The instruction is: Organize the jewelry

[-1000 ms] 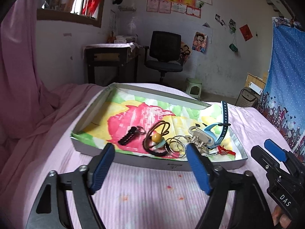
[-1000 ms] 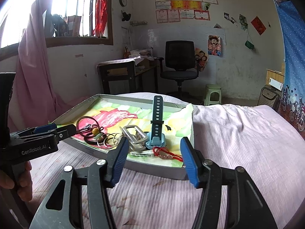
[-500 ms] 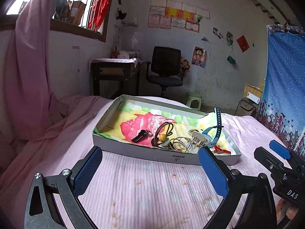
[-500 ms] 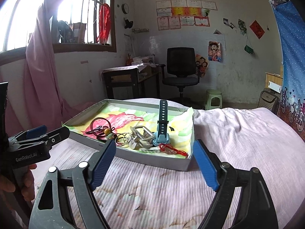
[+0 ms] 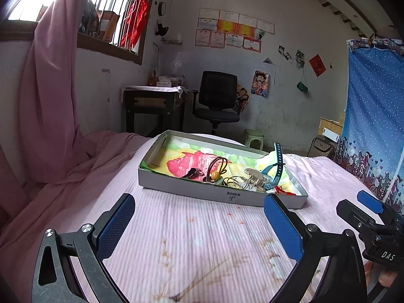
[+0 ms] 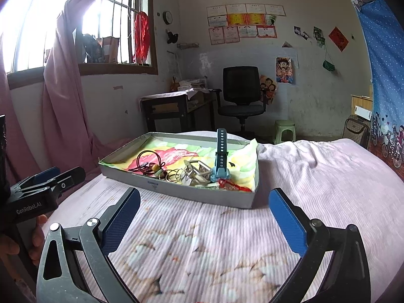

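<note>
A shallow grey box (image 5: 202, 191) (image 6: 176, 192) lined with a colourful cloth sits on the pink bed. It holds a blue watch strap (image 5: 277, 161) (image 6: 220, 154), silver rings (image 5: 234, 182) (image 6: 175, 174), a dark cord with a yellow bead (image 5: 217, 169) (image 6: 149, 160), a red cord (image 5: 282, 191) (image 6: 233, 185) and a metal clip (image 5: 255, 178) (image 6: 198, 169). My left gripper (image 5: 199, 223) is open and empty, short of the box. My right gripper (image 6: 202, 219) is open and empty, also short of the box.
The pink bedspread (image 6: 315, 176) spreads around the box. A pink curtain (image 5: 50, 101) hangs at the left. A desk (image 5: 151, 106), a black office chair (image 5: 217, 101) and a green stool (image 6: 284, 130) stand beyond the bed. A blue curtain (image 5: 373, 113) hangs at the right.
Both grippers have pulled back from the box and their jaws have opened wider. The jewelry stays in the box.
</note>
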`<state>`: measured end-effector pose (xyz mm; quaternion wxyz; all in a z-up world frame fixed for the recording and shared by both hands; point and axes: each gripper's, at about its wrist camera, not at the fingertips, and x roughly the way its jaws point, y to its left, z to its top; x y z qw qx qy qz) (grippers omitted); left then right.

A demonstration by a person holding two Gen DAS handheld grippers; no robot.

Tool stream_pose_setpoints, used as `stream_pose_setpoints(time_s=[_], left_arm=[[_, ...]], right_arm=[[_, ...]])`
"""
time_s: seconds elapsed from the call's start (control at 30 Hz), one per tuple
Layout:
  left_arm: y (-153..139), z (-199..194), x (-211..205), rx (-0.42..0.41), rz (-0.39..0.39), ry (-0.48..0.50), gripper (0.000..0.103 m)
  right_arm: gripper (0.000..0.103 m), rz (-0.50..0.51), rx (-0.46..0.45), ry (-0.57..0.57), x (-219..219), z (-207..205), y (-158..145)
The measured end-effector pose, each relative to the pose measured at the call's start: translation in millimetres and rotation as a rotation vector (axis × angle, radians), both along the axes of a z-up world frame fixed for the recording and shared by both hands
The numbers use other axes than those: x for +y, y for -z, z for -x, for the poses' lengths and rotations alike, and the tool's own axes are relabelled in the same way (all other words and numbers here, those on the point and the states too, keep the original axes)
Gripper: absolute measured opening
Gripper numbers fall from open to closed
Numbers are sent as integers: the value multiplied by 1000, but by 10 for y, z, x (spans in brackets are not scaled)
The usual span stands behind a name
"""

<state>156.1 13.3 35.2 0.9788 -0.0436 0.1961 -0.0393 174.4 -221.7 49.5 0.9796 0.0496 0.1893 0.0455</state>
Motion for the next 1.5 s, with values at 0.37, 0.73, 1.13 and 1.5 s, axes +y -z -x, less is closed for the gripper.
stream_pose_setpoints(time_s=[0.37, 0.73, 1.13, 1.5], left_arm=[[38, 366, 45, -15, -10, 10, 103], [104, 640, 46, -33, -17, 15, 103], [280, 797, 96, -27, -20, 7, 103], [329, 792, 130, -32, -19, -4, 103]], right_arm=[[101, -12, -18, 3, -5, 308, 5], [101, -21, -26, 3, -27, 596, 52], [102, -15, -28, 5, 19, 766, 188], [102, 10, -20, 34, 45, 771, 294]])
